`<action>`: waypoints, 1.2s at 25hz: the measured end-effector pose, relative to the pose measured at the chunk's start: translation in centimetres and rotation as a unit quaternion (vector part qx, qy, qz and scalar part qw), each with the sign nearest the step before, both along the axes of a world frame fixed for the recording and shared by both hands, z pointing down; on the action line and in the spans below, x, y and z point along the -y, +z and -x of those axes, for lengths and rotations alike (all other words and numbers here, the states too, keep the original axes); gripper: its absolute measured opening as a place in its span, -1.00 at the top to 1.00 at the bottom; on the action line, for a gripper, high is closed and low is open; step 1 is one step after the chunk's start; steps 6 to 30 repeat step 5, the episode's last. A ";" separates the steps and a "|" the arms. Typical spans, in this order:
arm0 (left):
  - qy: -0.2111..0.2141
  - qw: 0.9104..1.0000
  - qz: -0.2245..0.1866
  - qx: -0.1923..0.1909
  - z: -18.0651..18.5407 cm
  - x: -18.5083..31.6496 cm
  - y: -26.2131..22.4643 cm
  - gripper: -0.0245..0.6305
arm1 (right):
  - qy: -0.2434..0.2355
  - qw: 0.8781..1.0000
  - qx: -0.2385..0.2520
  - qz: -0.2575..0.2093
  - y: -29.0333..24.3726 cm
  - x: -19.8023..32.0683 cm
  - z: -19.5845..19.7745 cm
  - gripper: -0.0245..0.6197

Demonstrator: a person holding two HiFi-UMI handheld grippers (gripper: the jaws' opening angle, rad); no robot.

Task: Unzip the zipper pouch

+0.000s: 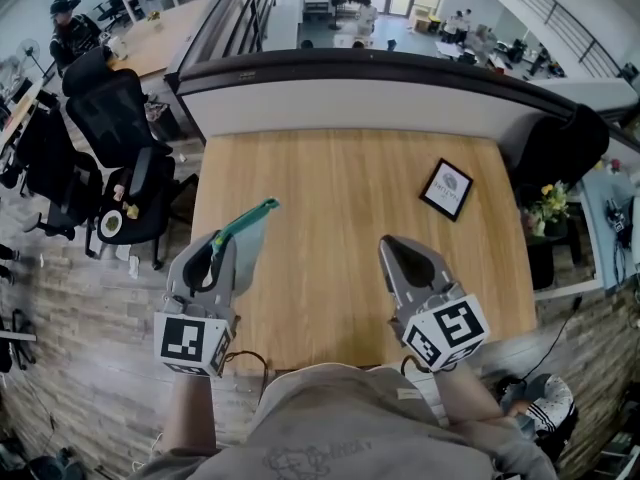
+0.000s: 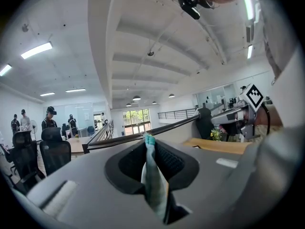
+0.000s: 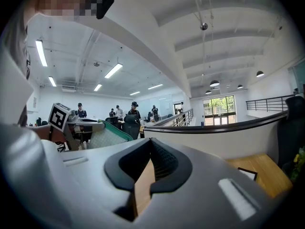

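Note:
The zipper pouch [image 1: 250, 230], pale mesh with a teal zipper edge, is held edge-on over the left part of the wooden table [image 1: 340, 198]. My left gripper [image 1: 224, 246] is shut on its near end. In the left gripper view the pouch [image 2: 152, 175] stands upright between the pads of the left gripper [image 2: 149, 151]. My right gripper [image 1: 393, 249] hangs over the table's right half, shut with nothing in it; in its own view the right gripper [image 3: 151, 150] shows only table wood through the slit. The pouch [image 3: 108, 136] appears at that view's left.
A small framed card [image 1: 446, 188] lies on the table at the back right. A dark-capped low wall [image 1: 380, 78] runs behind the table. Black office chairs [image 1: 110, 118] stand to the left, and a plant with yellow flowers [image 1: 550, 204] to the right.

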State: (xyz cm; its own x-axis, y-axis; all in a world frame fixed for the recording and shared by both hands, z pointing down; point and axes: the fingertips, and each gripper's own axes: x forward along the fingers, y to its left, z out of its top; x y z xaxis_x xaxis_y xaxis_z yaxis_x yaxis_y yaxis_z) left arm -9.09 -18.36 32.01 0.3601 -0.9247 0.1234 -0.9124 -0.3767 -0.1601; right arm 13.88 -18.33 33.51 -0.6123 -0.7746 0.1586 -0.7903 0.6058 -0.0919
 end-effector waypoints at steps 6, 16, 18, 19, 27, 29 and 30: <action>-0.002 1.000 0.001 -0.009 0.4 -0.5 -0.4 0.77 | -0.021 1.000 -0.001 0.002 -0.2 -0.9 1.4 0.89; -0.002 1.000 0.001 -0.009 0.4 -0.5 -0.4 0.77 | -0.021 1.000 -0.001 0.002 -0.2 -0.9 1.4 0.89; -0.002 1.000 0.001 -0.009 0.4 -0.5 -0.4 0.77 | -0.021 1.000 -0.001 0.002 -0.2 -0.9 1.4 0.89; -0.002 1.000 0.001 -0.009 0.4 -0.5 -0.4 0.77 | -0.021 1.000 -0.001 0.002 -0.2 -0.9 1.4 0.89; -0.002 1.000 0.001 -0.009 0.4 -0.5 -0.4 0.77 | -0.021 1.000 -0.001 0.002 -0.2 -0.9 1.4 0.89; -0.002 1.000 0.001 -0.009 0.4 -0.5 -0.4 0.77 | -0.021 1.000 -0.001 0.002 -0.2 -0.9 1.4 0.89; -0.002 1.000 0.001 -0.009 0.4 -0.5 -0.4 0.77 | -0.021 1.000 -0.001 0.002 -0.2 -0.9 1.4 0.89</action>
